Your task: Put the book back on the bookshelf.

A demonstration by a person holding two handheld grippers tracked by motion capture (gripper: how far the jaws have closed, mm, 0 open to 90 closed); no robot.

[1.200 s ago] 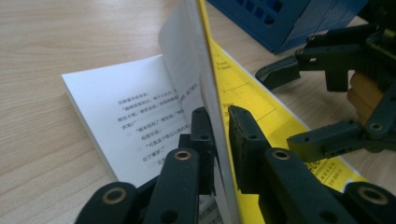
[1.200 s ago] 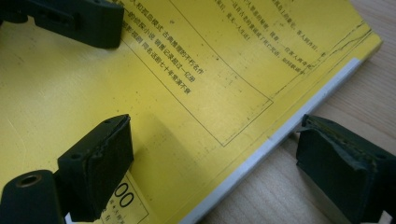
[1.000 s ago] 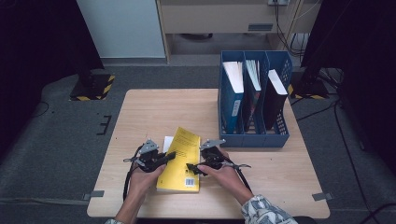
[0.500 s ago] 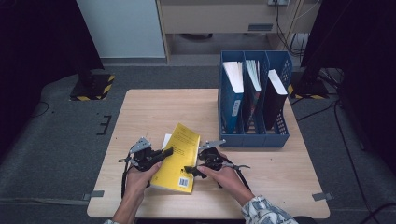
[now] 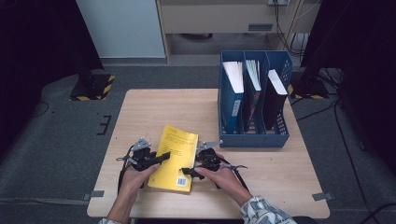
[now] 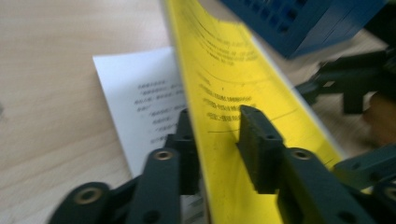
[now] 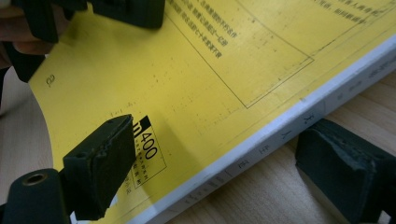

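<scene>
Yellow book (image 5: 174, 158), one, lies near the counter's (image 5: 280, 177) front edge; left tool (image 5: 161, 158), just opening, straddles its cover, right tool (image 5: 189, 171) spread around its spine.

Left tool (image 5: 161, 158) opening, right tool (image 5: 187, 172) wide.

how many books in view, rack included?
4. Yellow book flat on the table between both claws; one upright in each of the blue rack's three slots: left, middle, right. More may hide inside.
</scene>
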